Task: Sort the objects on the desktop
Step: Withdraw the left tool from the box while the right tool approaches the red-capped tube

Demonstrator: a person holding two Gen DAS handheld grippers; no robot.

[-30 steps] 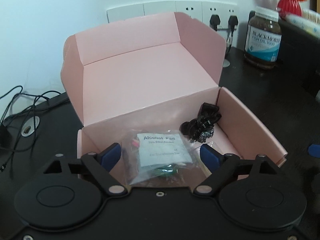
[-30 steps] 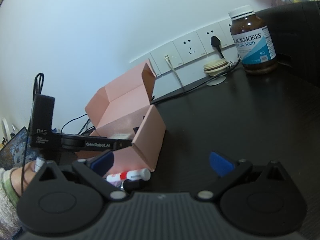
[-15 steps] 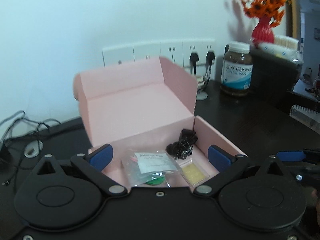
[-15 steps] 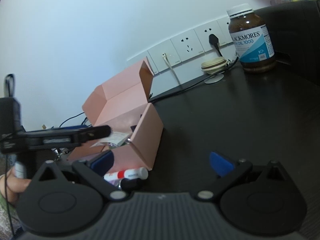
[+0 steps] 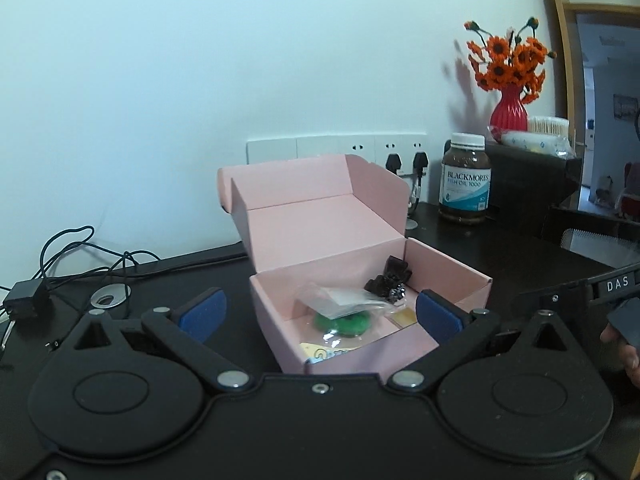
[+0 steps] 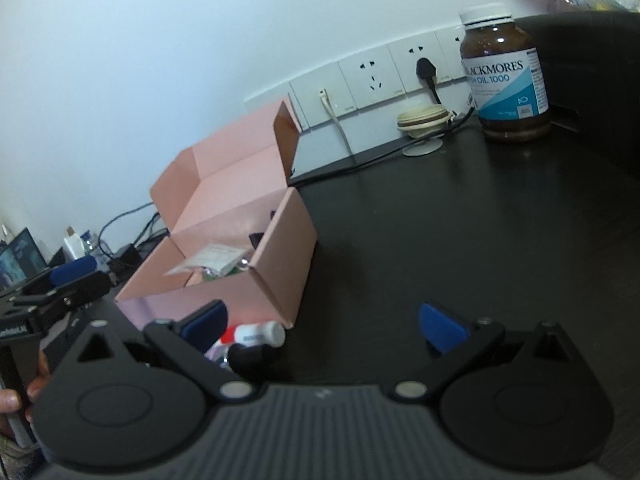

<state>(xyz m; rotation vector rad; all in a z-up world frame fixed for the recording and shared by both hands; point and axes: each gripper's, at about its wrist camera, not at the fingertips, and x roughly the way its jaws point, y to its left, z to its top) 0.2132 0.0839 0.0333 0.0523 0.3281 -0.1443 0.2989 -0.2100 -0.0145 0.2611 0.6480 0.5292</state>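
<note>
Left gripper (image 5: 320,312): jaws wide, nothing gripped | Right gripper (image 6: 324,322): jaws wide, nothing gripped | Pink box (image 5: 448,264): lid up, at 12 o'clock of left gripper | Clear packet (image 5: 340,300) and black clip (image 5: 390,280): inside box | White tube (image 6: 260,334): on desk (image 6: 460,240), outside box, just beside front wall

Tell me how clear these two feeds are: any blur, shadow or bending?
Left wrist: sharp, the flowers cast a shadow on the wall, the door frame bows with fisheye. Right wrist: softer, the pink box slightly blurred, the socket strip slants.
</note>
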